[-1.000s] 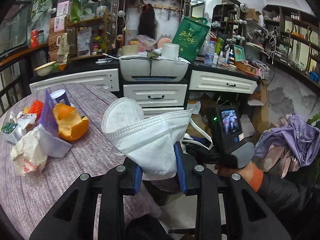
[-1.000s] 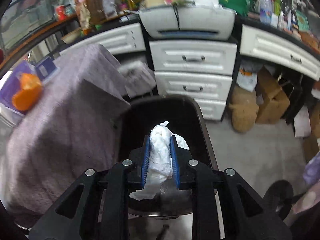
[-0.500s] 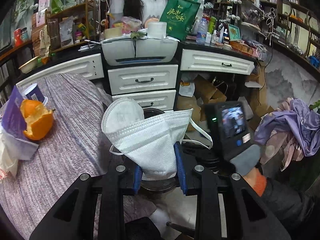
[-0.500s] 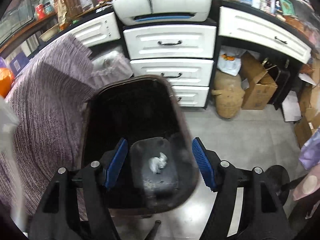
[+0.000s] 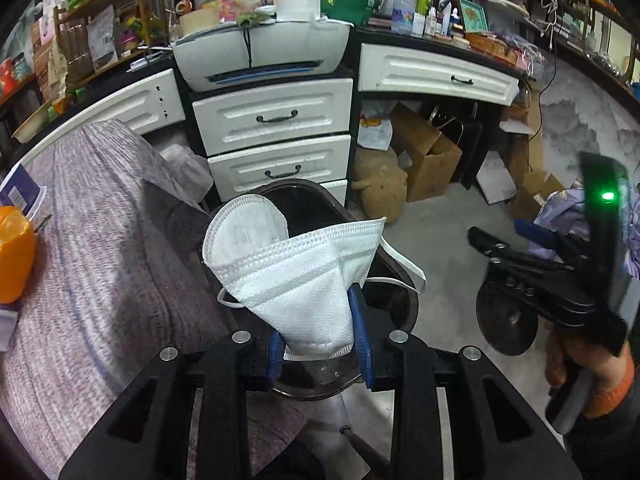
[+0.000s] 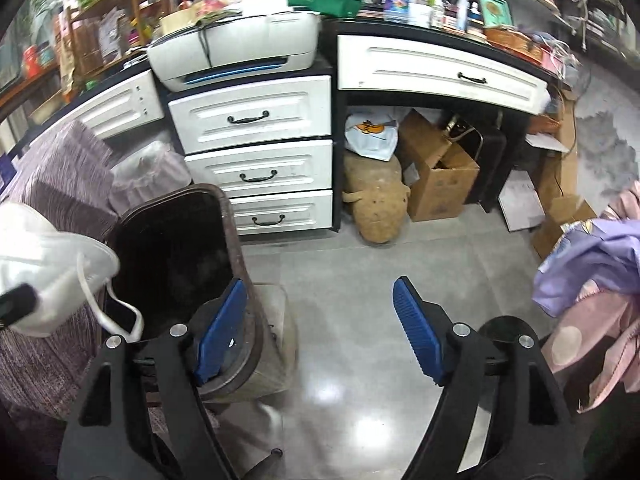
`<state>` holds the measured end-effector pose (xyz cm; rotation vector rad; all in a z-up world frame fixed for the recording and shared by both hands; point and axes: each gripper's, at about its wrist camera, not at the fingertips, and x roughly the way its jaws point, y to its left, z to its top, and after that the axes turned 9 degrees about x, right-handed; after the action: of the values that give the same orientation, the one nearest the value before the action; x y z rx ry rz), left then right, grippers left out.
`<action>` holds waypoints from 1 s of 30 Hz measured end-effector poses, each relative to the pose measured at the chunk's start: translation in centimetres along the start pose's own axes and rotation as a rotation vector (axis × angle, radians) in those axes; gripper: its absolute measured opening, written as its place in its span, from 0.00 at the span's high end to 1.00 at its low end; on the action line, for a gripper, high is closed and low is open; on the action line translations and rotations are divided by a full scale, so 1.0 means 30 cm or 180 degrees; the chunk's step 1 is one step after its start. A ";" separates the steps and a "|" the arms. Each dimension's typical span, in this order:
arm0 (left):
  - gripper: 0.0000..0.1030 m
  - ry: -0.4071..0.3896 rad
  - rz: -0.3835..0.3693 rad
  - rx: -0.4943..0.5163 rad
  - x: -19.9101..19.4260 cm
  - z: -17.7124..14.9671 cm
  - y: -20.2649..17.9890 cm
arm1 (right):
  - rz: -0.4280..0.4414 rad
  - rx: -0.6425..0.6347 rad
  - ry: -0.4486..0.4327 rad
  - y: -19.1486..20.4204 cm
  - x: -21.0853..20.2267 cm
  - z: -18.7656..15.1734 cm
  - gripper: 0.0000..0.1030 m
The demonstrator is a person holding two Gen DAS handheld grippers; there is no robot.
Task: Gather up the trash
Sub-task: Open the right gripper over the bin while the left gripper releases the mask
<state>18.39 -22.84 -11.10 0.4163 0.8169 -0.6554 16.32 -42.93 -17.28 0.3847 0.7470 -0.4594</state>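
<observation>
Left gripper (image 5: 318,344): pinches mask (image 5: 296,276) by its lower edge, poised over bin (image 5: 400,304) for dropping; right gripper (image 6: 320,328): jaws just opened wide, empty, beside bin.

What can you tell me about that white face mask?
The mask is a white folded respirator of quilted-looking fabric with stitched edges and thin white ear loops dangling free. The left gripper pinches its lower end between blue pads, so it stands up and fans open, above the dark bin beside the table.
</observation>
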 end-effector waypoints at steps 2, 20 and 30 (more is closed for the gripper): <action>0.71 0.0049 0.0005 0.0015 0.027 0.004 -0.004 | -0.0011 0.0047 -0.0023 -0.016 -0.010 0.004 0.27; 0.14 0.0460 -0.0169 0.0091 0.173 -0.004 -0.018 | 0.0004 0.0210 0.0028 -0.039 -0.032 -0.004 0.27; 0.08 0.0395 -0.0195 0.0021 0.103 -0.034 -0.039 | 0.0055 0.0243 0.0044 -0.030 -0.042 0.001 0.24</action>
<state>18.63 -24.25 -14.27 0.4425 0.9483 -0.6945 15.05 -43.35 -16.50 0.4658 0.7403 -0.4705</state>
